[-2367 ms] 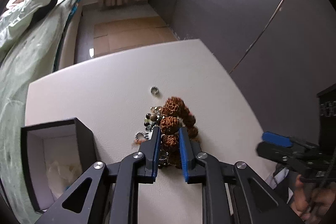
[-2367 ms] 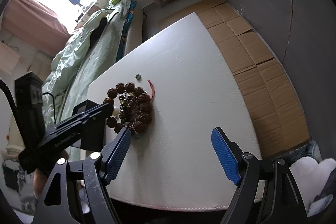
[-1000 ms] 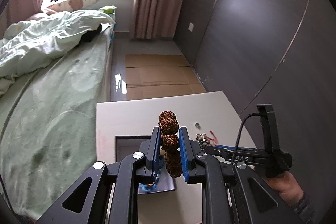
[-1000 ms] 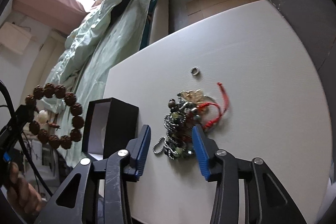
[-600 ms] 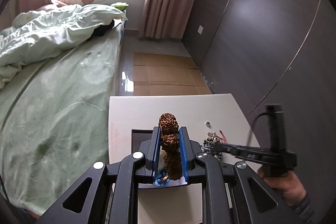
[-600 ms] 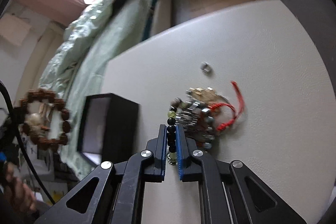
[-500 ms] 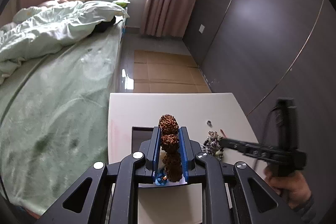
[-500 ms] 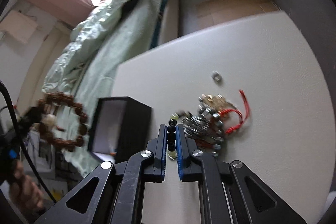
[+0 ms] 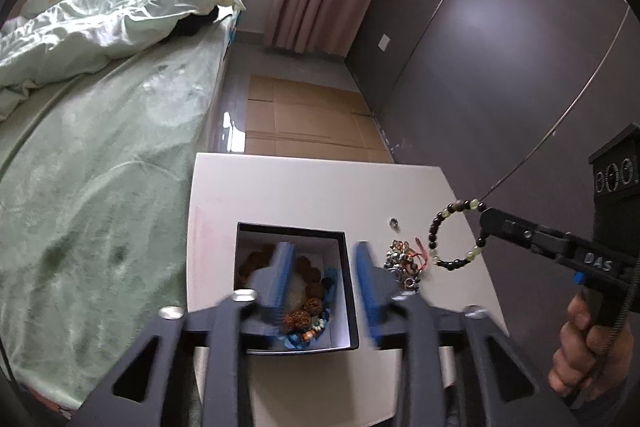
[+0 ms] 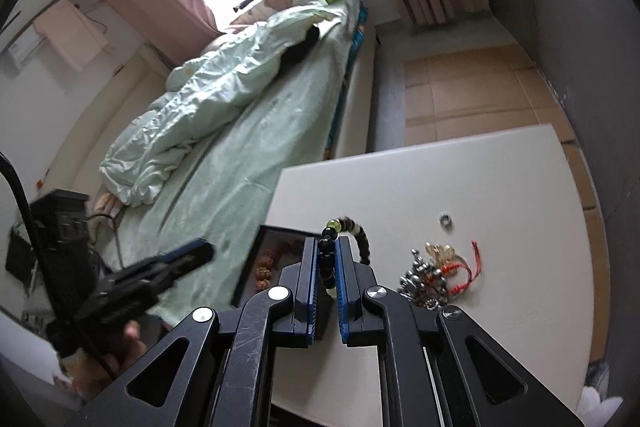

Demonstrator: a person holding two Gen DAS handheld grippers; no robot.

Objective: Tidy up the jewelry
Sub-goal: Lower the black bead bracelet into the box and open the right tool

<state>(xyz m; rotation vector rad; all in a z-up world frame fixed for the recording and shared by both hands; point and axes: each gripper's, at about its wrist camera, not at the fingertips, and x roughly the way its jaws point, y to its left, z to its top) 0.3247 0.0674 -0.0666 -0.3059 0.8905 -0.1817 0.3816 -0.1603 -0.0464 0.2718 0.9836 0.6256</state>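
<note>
A white table (image 9: 280, 183) stands beside a green-sheeted bed (image 9: 100, 155). The left gripper (image 9: 322, 277), jaws just spreading, empty, hovers over the black box (image 9: 348, 267); the right gripper (image 10: 327, 277) pinches a beaded bracelet (image 9: 452, 227).

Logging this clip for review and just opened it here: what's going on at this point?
A person is sorting jewelry into a black box on a white table. The left gripper has just been opening above the box, nothing between its jaws; the brown bead bracelet lies inside. The right gripper is shut on a dark bead bracelet, held above the table. A pile of jewelry and a small ring remain on the table.
</note>
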